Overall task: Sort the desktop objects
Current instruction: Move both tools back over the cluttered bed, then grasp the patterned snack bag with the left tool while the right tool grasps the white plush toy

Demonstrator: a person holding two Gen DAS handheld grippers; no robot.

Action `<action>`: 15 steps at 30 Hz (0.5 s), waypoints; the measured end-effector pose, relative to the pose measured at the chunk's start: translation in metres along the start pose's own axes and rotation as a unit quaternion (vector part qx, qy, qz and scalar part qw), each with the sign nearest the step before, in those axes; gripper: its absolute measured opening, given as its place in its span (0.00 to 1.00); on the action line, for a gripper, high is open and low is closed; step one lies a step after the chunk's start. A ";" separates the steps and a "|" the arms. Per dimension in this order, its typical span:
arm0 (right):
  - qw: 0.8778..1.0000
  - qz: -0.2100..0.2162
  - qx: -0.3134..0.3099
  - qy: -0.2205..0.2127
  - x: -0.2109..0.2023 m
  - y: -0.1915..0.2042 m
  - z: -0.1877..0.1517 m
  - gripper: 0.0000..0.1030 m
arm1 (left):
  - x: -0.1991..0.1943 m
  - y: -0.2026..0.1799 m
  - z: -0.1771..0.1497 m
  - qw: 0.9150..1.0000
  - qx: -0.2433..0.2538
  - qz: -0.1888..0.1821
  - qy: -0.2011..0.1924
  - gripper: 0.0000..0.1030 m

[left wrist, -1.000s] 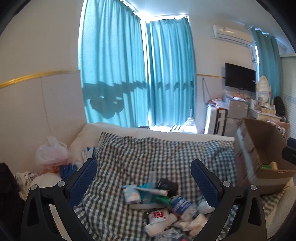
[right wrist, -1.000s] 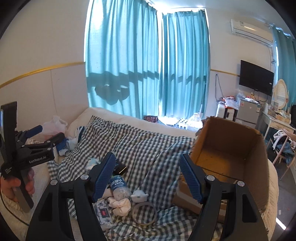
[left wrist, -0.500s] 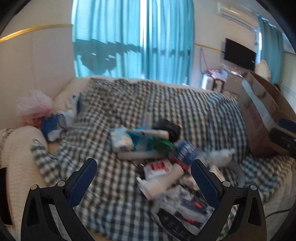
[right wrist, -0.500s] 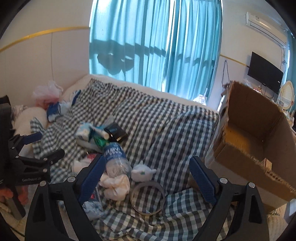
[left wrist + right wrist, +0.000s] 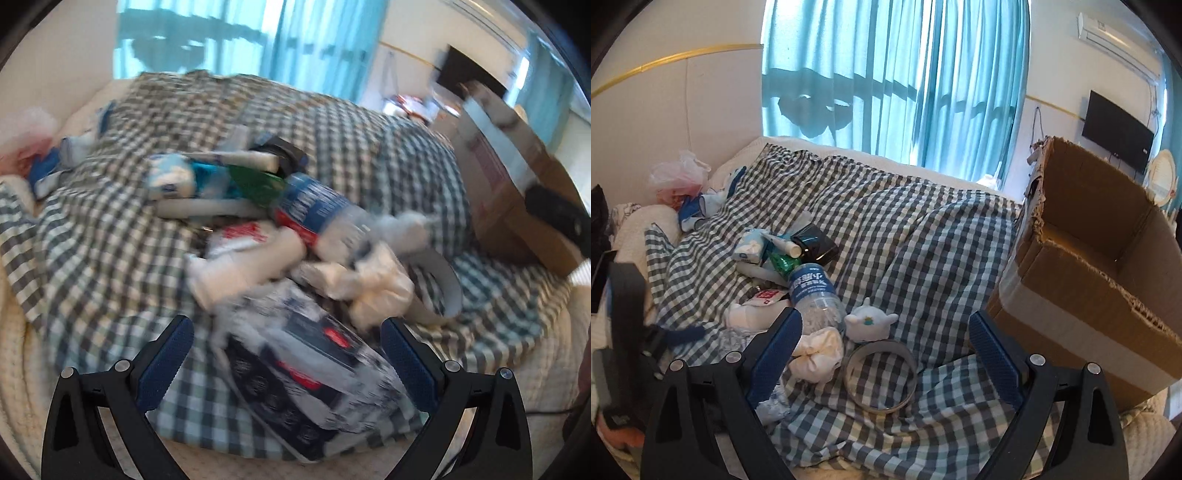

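A heap of small objects lies on the checked cloth [image 5: 923,236]: a blue-labelled water bottle [image 5: 812,291] [image 5: 317,218], a white plush toy [image 5: 870,323], a tape ring [image 5: 881,374], crumpled white cloth [image 5: 816,350], a tissue pack [image 5: 750,247] and a black case [image 5: 816,245]. My left gripper [image 5: 288,354] is open low over a black, white and red plastic packet [image 5: 314,373], which lies between its fingers untouched. My right gripper [image 5: 886,332] is open above the tape ring and the plush toy, holding nothing.
An open cardboard box [image 5: 1108,280] [image 5: 517,173] stands at the right edge of the bed. A pink plastic bag [image 5: 679,177] and blue-white cloth [image 5: 701,206] lie at the far left by the wall. Curtains hang behind. The left view is motion-blurred.
The left gripper has dropped and tipped down toward the heap, which now fills its view. The right gripper sank and its jaws widened, then held still.
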State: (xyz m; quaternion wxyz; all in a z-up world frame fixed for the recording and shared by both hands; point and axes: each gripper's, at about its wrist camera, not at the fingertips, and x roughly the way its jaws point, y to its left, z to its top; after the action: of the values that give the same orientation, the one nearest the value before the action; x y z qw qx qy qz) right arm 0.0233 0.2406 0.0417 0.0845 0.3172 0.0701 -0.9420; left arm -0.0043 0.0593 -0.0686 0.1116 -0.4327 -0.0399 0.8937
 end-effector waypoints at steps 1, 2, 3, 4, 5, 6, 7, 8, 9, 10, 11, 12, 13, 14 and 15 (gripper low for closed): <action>1.000 -0.001 -0.001 -0.001 -0.001 0.001 0.000 0.89 | 0.003 -0.004 -0.002 1.000 0.009 -0.009 0.009 1.00; 1.000 -0.003 -0.004 -0.003 -0.002 0.001 0.000 0.89 | 0.008 -0.007 -0.004 1.000 0.017 -0.015 0.019 1.00; 1.000 -0.005 -0.008 -0.006 -0.003 0.002 0.000 0.89 | 0.012 -0.009 -0.005 0.999 0.022 -0.017 0.030 1.00; 1.000 -0.004 -0.010 -0.006 -0.003 0.002 0.000 0.89 | 0.016 -0.009 -0.006 0.999 0.022 -0.016 0.039 1.00; 1.000 -0.002 -0.012 -0.004 -0.002 0.003 -0.001 0.89 | 0.021 -0.006 -0.008 0.999 0.018 -0.014 0.045 1.00; 1.000 -0.002 -0.013 -0.002 -0.001 0.003 -0.001 0.89 | 0.023 -0.004 -0.008 0.999 0.012 -0.012 0.042 0.92; 1.000 -0.002 -0.015 0.000 0.001 0.004 -0.001 0.89 | 0.026 0.001 -0.009 0.999 0.004 -0.011 0.039 0.80; 1.000 -0.003 -0.017 0.002 0.003 0.004 -0.002 0.89 | 0.031 0.005 -0.009 0.999 -0.003 -0.015 0.047 0.73; 1.000 -0.002 -0.018 0.006 0.006 0.004 -0.003 0.89 | 0.034 0.008 -0.010 0.998 -0.011 -0.021 0.055 0.58; 1.000 -0.001 -0.020 0.009 0.009 0.004 -0.004 0.89 | 0.039 0.013 -0.011 0.997 -0.021 -0.028 0.063 0.46; 1.000 -0.001 -0.021 0.011 0.011 0.005 -0.005 0.89 | 0.040 0.016 -0.011 0.997 -0.026 -0.029 0.062 0.40; 1.000 0.000 -0.022 0.014 0.014 0.005 -0.005 0.89 | 0.040 0.018 -0.011 0.997 -0.030 -0.029 0.060 0.30; 1.000 0.001 -0.023 0.018 0.017 0.005 -0.006 0.89 | 0.039 0.020 -0.009 0.997 -0.034 -0.028 0.056 0.23; 0.999 0.002 -0.026 0.022 0.021 0.007 -0.006 0.89 | 0.038 0.022 -0.008 0.997 -0.040 -0.033 0.055 0.20; 0.999 0.001 -0.031 0.028 0.026 0.009 -0.007 0.89 | 0.037 0.023 -0.007 0.997 -0.045 -0.040 0.055 0.18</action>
State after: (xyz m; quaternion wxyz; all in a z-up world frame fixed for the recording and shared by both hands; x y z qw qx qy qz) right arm 0.0087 0.2305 0.0196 0.0932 0.3407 0.1015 -0.9300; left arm -0.0247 0.0450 -0.1054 0.1295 -0.4841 -0.0912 0.8605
